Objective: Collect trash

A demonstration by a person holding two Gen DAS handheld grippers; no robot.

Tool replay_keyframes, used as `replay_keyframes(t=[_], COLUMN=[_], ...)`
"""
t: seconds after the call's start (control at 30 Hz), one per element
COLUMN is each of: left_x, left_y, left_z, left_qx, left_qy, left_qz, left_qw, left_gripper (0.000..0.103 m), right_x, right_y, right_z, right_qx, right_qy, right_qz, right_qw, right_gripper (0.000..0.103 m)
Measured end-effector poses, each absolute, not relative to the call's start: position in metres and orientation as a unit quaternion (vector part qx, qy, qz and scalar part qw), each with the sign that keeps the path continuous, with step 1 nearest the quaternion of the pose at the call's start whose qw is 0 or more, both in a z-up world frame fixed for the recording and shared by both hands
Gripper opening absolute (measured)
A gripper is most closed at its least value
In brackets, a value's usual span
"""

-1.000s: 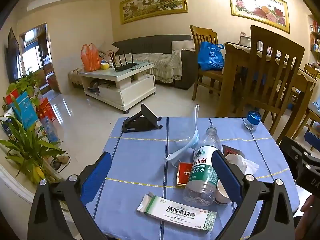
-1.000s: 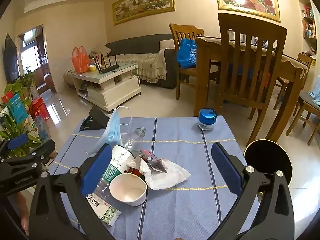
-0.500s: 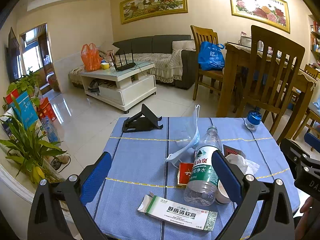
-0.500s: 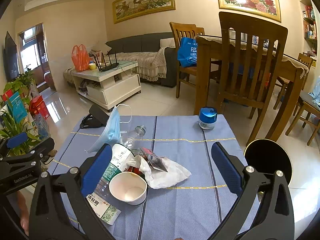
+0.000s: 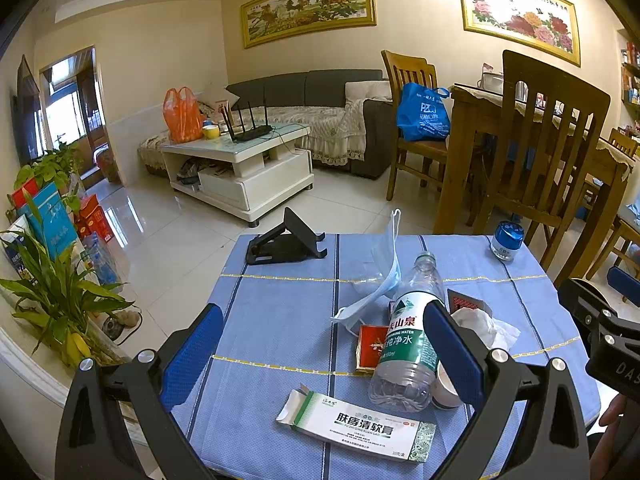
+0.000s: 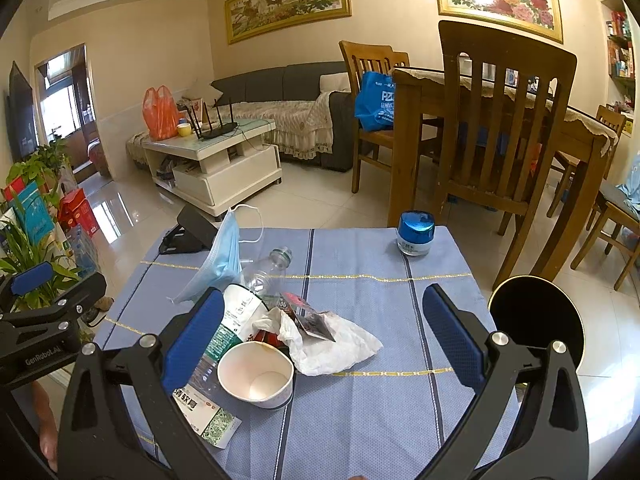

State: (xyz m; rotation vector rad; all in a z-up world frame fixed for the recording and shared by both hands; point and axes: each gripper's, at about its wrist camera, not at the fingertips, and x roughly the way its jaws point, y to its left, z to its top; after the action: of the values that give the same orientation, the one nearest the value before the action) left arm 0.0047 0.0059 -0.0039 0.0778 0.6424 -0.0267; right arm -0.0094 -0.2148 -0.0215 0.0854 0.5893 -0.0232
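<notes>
Trash lies in a pile on the blue tablecloth (image 5: 280,320): an empty plastic water bottle (image 5: 408,344), a blue face mask (image 5: 380,280), a red packet (image 5: 370,348), a crumpled white tissue (image 6: 332,340), a paper cup (image 6: 256,374) and a white-green ointment box (image 5: 356,426). My left gripper (image 5: 320,352) is open and empty, hovering over the table's near edge, its right finger beside the bottle. My right gripper (image 6: 320,336) is open and empty above the tissue and cup. A dark round bin (image 6: 536,320) stands off the table's right side.
A black phone stand (image 5: 286,240) sits at the table's far left and a blue-capped jar (image 6: 415,234) at the far right. Wooden chairs (image 6: 500,140) and a dining table stand behind. Potted plants (image 5: 52,292) line the left.
Both grippers stay open and almost still. The right wrist view has shifted very slightly forward over the pile. Nothing on the table has moved.
</notes>
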Motion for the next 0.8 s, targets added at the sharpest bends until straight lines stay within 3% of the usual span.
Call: replay_keyframes(t=[0.8], left_x=[0.0052], left_y=[0.0102], left_z=[-0.0057], left_qx=[0.037], left_qy=[0.316], left_qz=[-0.011], left_qw=[0.948], left_gripper=[0.097], right_x=[-0.0085], right_y=[-0.2133], right_z=[-0.0221], right_qx=[0.040], right_qy=[0.299], right_qz=[-0.011], right_qw=[0.953], right_gripper=[0.098])
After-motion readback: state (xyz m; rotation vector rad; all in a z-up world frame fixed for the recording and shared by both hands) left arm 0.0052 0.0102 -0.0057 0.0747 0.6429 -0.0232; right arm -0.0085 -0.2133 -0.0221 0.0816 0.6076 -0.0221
